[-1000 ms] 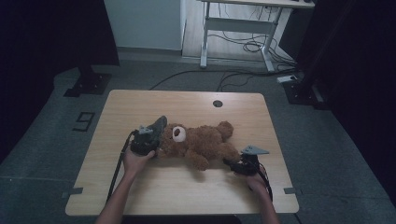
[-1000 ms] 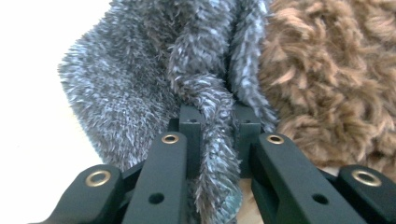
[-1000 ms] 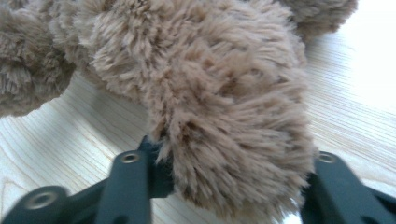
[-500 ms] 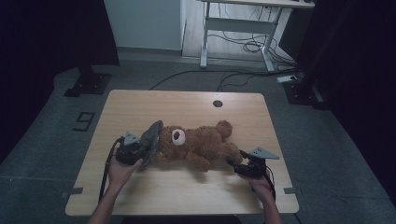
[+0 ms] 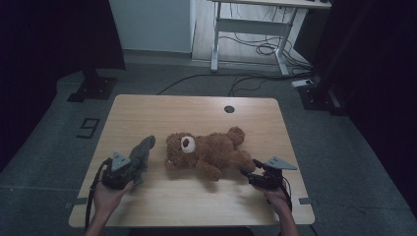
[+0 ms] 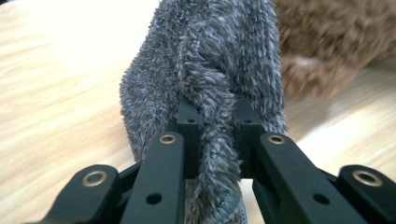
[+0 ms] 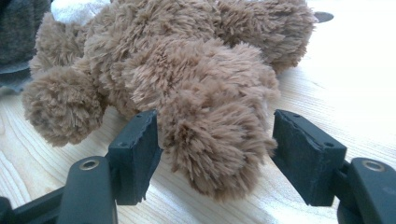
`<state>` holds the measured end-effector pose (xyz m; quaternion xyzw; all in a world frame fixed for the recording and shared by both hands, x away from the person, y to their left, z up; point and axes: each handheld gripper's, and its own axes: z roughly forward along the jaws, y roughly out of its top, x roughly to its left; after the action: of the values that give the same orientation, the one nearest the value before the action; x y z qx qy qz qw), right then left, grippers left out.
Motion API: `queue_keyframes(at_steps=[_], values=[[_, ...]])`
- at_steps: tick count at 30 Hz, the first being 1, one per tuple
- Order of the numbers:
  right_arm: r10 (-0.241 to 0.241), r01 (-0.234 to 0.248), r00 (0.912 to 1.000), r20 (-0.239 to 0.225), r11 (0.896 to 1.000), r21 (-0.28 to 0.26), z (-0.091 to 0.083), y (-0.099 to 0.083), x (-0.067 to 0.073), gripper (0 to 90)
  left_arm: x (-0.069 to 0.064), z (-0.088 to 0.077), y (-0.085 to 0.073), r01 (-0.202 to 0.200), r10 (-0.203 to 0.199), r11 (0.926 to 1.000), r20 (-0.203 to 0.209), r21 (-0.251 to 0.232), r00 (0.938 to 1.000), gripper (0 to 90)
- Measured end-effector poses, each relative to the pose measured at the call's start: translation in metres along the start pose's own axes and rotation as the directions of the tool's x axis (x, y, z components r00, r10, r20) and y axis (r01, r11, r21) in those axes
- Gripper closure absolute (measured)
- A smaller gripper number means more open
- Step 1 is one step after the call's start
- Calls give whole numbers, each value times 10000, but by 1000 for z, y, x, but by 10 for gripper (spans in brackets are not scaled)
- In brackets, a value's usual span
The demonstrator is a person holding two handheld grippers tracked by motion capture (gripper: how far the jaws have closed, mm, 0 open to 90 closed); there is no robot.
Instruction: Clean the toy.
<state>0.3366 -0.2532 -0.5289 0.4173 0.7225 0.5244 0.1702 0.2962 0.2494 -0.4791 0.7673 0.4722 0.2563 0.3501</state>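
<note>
A brown teddy bear (image 5: 206,152) lies on its back in the middle of the wooden table (image 5: 162,113), head to the left. My left gripper (image 5: 133,169) is left of the head and shut on a grey fuzzy cloth (image 5: 143,152). In the left gripper view the cloth (image 6: 210,70) bunches between the jaws of that gripper (image 6: 215,116), with the bear (image 6: 336,42) behind it. My right gripper (image 5: 250,174) sits at the bear's lower leg. In the right gripper view this gripper (image 7: 217,149) is open, its jaws on either side of the bear's (image 7: 177,60) foot without squeezing it.
A round cable hole (image 5: 229,109) is in the table's far side. Behind the table stand a white desk frame (image 5: 251,29) and floor cables (image 5: 255,49). Dark stands flank the table at left (image 5: 93,83) and right (image 5: 319,93).
My left gripper has drawn left and toward the person, taking the grey cloth off the bear's head. The right gripper has shifted slightly right along the bear's leg.
</note>
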Motion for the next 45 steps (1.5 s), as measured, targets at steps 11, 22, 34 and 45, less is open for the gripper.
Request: queue_keyframes(at_steps=[11, 22, 34, 45], values=[[18, -18, 10000, 26, 10000, 6, 2, 0, 2, 324, 20, -6, -44, 180, -127, 9943, -510, 1047, 9986, 740], [62, -62, 10000, 23, 9998, -172, 1, 2, 2, 324, 27, -6, -39, 208, -173, 9942, -346, 1055, 9993, 270], [-96, 95, 9999, -35, 9994, -325, -2, 6, 7, 323, 10, -33, -12, 52, -40, 9990, 267, -433, 9996, 165], [-261, 255, 9995, -159, 9989, -381, -13, 6, 17, 323, -41, -2, 7, -562, 688, 9955, 1757, -761, 9820, 170]])
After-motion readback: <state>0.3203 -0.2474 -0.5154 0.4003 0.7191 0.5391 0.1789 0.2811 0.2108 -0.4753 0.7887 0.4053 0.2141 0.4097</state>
